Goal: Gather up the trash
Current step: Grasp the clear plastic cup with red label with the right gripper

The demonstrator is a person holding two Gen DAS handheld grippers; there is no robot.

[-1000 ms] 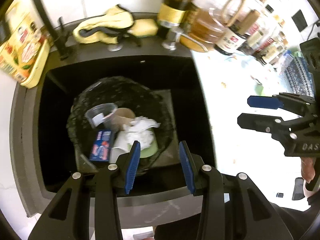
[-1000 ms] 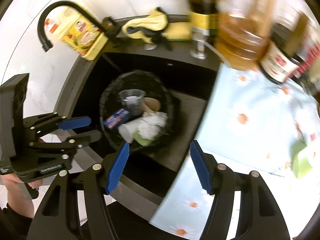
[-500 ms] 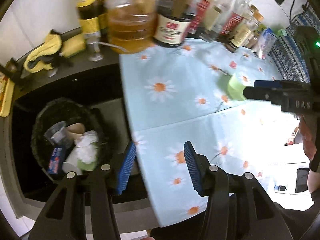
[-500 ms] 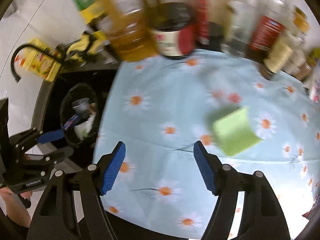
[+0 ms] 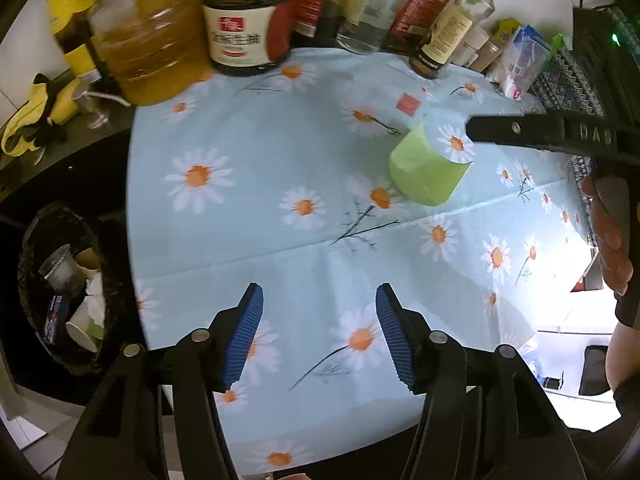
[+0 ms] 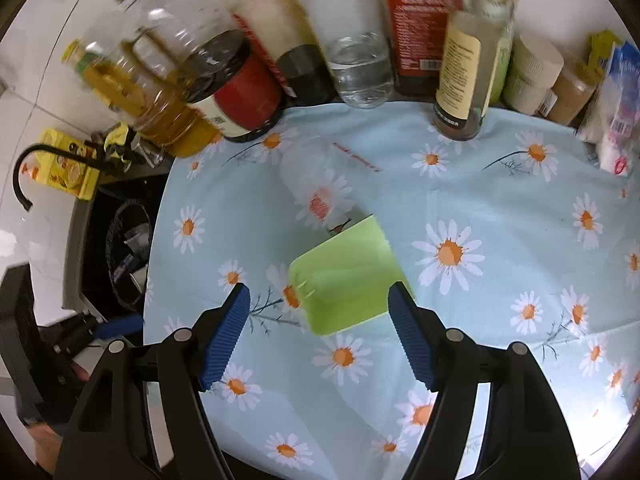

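Here the right gripper (image 6: pixel 319 332), open and empty, hangs over the green cup (image 6: pixel 344 276) lying on the tablecloth (image 6: pixel 500 208), while only the left view shows the opening, empty left gripper (image 5: pixel 319 340) and the blurred trash basket's (image 5: pixel 40 232) contents.

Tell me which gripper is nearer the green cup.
Right. The right gripper has its jaws just short of the green cup; the left gripper, jaws opening, is farther back over bare tablecloth.

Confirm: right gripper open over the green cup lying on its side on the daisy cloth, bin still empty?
Not quite. The bin isn't empty: the left wrist view shows cups, tissue and a small blue box in it. The rest holds: the right gripper is open over the green cup, which lies on its side on the daisy cloth.
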